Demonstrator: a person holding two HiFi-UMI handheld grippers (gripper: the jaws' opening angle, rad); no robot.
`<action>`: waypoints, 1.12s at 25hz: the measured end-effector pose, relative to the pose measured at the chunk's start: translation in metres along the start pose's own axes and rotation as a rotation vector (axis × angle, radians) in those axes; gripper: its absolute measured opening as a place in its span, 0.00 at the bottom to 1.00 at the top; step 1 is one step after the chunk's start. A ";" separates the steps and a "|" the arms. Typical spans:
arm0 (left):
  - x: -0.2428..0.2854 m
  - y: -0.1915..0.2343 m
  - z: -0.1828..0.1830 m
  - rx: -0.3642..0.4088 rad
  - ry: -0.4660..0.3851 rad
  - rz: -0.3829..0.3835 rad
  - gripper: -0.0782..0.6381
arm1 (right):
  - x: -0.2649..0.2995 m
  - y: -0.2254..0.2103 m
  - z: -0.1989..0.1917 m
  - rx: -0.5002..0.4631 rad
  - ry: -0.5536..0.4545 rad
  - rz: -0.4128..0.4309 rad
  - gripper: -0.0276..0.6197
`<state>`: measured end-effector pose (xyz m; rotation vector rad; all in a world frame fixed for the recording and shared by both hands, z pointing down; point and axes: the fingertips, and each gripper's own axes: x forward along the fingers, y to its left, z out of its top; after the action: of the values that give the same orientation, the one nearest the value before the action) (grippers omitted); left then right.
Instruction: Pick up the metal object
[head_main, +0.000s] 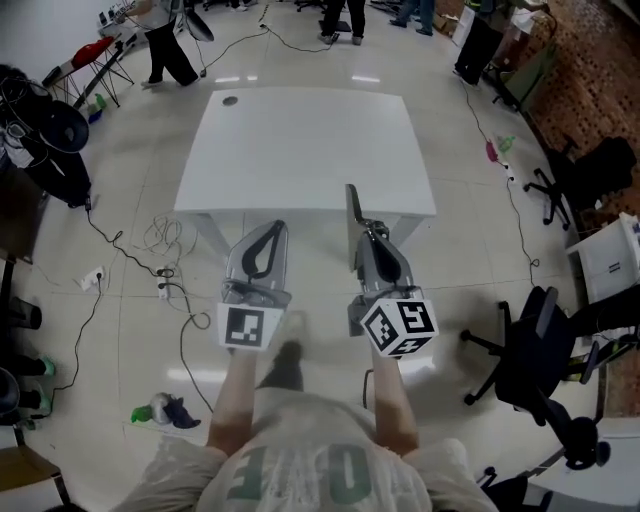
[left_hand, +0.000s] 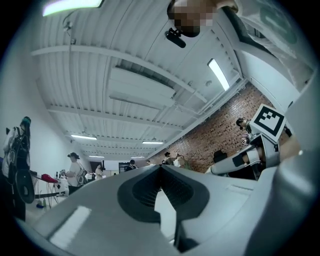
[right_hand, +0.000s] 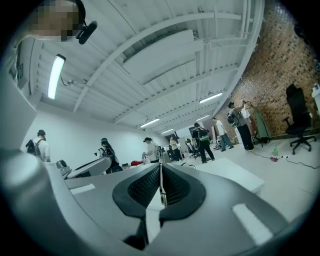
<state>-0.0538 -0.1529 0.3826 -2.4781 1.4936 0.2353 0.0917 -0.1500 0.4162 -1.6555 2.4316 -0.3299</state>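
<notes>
A thin, flat metal object (head_main: 353, 203) sticks out forward from my right gripper (head_main: 368, 228), whose jaws are shut on it. In the right gripper view it shows as a narrow strip (right_hand: 161, 189) pinched edge-on between the ribbed pads, and the right gripper (right_hand: 160, 166) points up and outward into the room. My left gripper (head_main: 280, 226) is beside it at the left, shut with its tips touching and nothing between them; the left gripper (left_hand: 160, 167) also points upward. Both grippers are held over the near edge of a white table (head_main: 300, 150).
A small dark disc (head_main: 231, 100) lies at the table's far left corner. Cables (head_main: 160, 240) trail on the floor at the left. Black office chairs (head_main: 530, 365) stand at the right. People (head_main: 165, 45) stand at the far end of the room.
</notes>
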 end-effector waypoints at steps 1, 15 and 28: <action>-0.019 -0.010 0.002 0.011 0.002 0.013 0.11 | -0.024 0.005 -0.003 -0.009 0.002 0.007 0.07; -0.180 -0.105 0.113 0.045 -0.062 0.064 0.11 | -0.234 0.084 0.013 -0.025 -0.005 0.019 0.07; -0.239 -0.134 0.127 -0.007 -0.020 0.027 0.11 | -0.291 0.119 0.013 -0.013 -0.019 -0.010 0.07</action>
<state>-0.0482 0.1462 0.3382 -2.4553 1.5211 0.2700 0.0946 0.1622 0.3774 -1.6685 2.4181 -0.2994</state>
